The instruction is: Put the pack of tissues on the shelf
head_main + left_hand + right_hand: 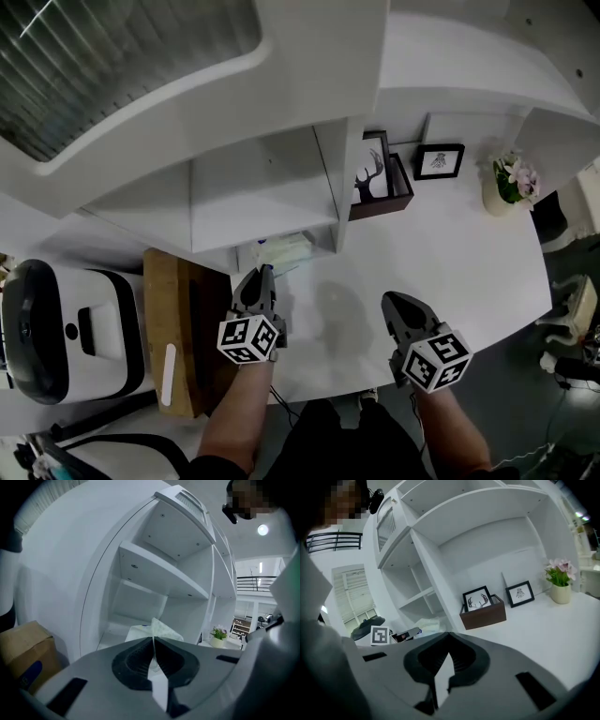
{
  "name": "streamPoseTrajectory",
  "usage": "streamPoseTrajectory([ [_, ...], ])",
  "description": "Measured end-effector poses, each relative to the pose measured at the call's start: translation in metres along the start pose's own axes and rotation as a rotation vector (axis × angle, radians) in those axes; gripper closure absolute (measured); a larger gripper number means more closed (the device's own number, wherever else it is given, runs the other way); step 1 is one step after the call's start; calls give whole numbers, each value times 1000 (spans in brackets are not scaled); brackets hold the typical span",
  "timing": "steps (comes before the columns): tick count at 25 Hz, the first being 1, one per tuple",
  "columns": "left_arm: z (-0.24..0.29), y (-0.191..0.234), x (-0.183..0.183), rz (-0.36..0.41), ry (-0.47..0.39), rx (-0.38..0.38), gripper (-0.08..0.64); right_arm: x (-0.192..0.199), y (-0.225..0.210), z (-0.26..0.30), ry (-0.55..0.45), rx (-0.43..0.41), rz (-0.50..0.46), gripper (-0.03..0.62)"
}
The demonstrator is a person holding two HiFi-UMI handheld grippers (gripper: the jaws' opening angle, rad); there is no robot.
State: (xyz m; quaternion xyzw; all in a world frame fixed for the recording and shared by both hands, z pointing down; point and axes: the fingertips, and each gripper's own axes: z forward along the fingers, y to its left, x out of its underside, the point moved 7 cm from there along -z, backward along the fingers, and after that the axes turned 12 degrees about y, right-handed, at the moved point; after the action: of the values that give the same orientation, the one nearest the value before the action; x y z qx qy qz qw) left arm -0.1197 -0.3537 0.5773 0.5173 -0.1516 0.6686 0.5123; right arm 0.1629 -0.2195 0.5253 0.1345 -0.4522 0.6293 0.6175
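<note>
The white surface [450, 272] carries a brown box [398, 192] holding an antler picture, a small framed picture [439, 161] and a flower pot [506, 187]. The pack of tissues [283, 251] lies in the lowest compartment of the shelf [253, 187].

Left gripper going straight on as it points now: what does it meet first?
Probably the pack of tissues, lying in the shelf's bottom compartment dead ahead of the left gripper's closed tips. The gap left is hard to judge.

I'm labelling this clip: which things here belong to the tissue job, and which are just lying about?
Job: tissues, shelf, left gripper.
Lying about: cardboard box, white appliance, antler picture, small picture, flowers.
</note>
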Motion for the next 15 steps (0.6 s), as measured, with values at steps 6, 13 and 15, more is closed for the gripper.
streamPoseTrajectory([
  [6,24,11,6,-33,28,-26,549,6,-8,1,1,22,33,588],
  [13,45,17,6,-19,60,-57,549,11,-12,-3,-1,40,53,589],
  [15,51,18,4,-7,73,-68,549,11,-12,-4,-2,42,54,588],
])
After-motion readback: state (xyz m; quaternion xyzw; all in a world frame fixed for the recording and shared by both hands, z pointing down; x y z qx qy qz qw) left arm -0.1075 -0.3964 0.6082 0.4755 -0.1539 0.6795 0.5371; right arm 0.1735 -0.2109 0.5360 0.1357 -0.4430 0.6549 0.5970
